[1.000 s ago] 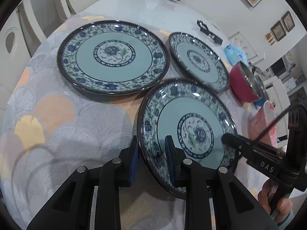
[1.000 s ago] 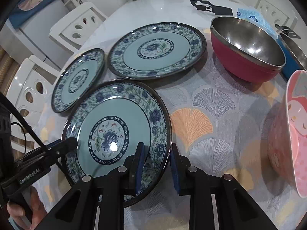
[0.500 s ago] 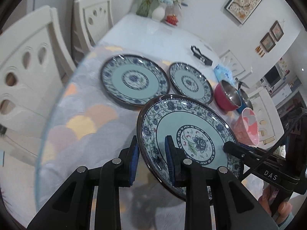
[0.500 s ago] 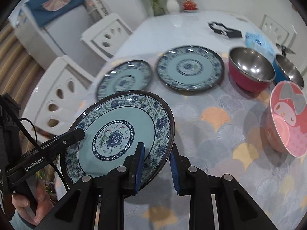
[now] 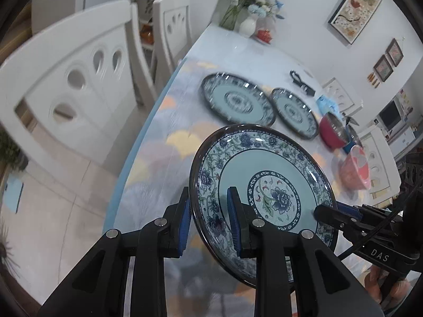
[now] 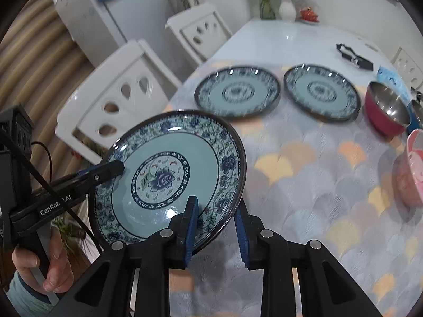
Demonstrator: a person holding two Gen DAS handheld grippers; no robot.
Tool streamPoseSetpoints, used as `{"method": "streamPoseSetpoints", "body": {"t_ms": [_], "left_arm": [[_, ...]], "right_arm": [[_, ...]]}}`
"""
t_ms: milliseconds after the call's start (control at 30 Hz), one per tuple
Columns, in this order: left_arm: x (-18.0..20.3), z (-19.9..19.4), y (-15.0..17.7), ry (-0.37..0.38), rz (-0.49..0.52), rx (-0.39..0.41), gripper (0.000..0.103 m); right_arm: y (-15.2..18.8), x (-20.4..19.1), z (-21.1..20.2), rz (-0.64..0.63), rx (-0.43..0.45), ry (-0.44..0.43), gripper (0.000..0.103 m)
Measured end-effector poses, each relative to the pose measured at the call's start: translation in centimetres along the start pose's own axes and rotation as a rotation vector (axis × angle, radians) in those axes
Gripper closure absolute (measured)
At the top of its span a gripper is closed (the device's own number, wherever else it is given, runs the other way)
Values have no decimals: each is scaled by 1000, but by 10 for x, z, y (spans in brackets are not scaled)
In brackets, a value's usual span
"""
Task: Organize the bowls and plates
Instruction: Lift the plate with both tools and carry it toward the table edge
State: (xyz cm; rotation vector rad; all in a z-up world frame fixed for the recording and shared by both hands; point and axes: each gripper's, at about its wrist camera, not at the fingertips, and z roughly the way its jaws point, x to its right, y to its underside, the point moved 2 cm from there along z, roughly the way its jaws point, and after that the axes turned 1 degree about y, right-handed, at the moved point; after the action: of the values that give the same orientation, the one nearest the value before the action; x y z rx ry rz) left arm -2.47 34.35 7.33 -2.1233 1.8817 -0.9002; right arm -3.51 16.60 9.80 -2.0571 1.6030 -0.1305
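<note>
I hold the patterned plate [image 6: 169, 174] aloft with the left gripper [image 5: 208, 222] and right gripper [image 6: 215, 227] clamped on opposite rims (for balance), likely to stack it on the two plates [image 6: 238, 89] beyond.

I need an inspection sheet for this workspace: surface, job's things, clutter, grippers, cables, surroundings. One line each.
Surface: table with a shell-pattern cloth.
Job's things: held plate lifted and tilted; two plates flat on the cloth; red bowl; pink bowl.
Clutter: black object, blue packet.
Grippers: left gripper and right gripper each clamp the held plate's rim.
Cables: black cable on the left gripper.
Surroundings: white chairs, flower vase, fridge.
</note>
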Motion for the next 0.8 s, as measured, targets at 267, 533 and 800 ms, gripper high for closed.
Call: {"method": "streamPoseSetpoints", "body": {"t_ms": [267,533,800], "left_arm": [[-10,17,31,-19,-12,-53,81],[-10,28,45,-18,3,-76,81],[-13,34,50,-9,-3,-106,81]], "right_arm": [[29,-1,26,5,-97,4,76],[45,9,43,50,-148,7,76],[56,16,48,92,-198,-4,76]]}}
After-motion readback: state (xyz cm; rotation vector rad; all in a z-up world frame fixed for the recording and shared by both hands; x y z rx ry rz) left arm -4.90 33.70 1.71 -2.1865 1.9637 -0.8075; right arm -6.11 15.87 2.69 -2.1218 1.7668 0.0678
